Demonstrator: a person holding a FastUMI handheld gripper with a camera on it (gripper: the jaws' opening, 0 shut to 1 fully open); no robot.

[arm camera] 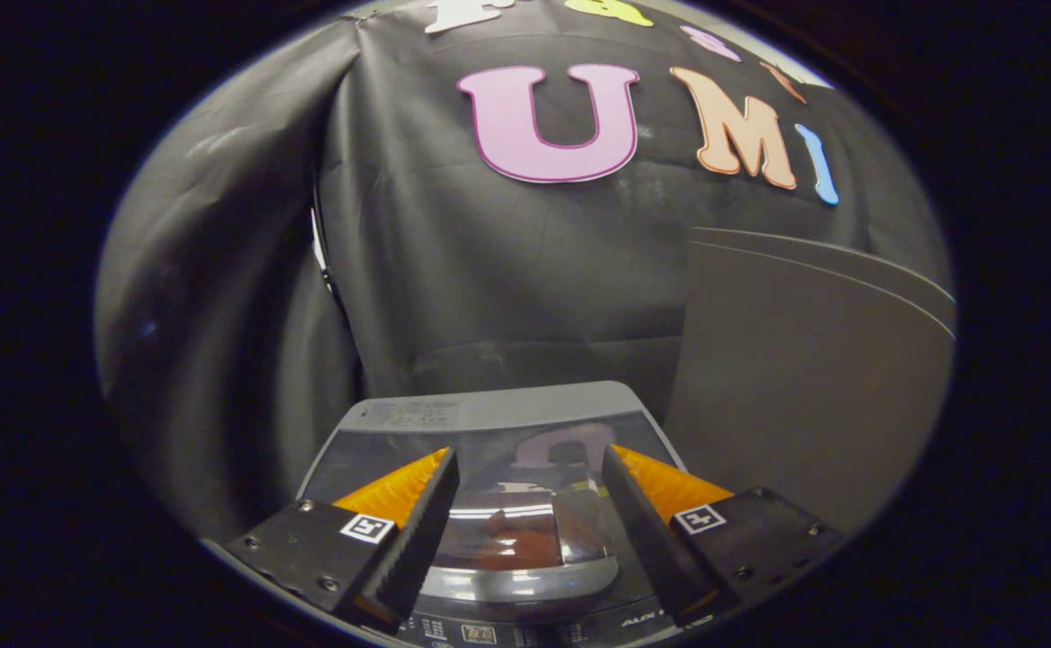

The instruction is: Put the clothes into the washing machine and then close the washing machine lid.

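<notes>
The washing machine sits at the bottom centre of the frame, directly below and ahead of the gripper, whose jaws stand wide apart and hold nothing. Between them shows the washing machine lid, a dark glossy panel with a grey handle lip nearest the camera and a pale hinge strip at its far end; it appears to lie flat and shut, its long axis running straight away from the jaws toward the booth wall. Reflections cover the glass, so whether clothes are inside cannot be told; no garment is visible outside it. The control panel lies at the very bottom, under the jaws. A grey board stands at centre right, just beside the machine. Judging by this, the lid-closing step looks done or nearly done.
</notes>
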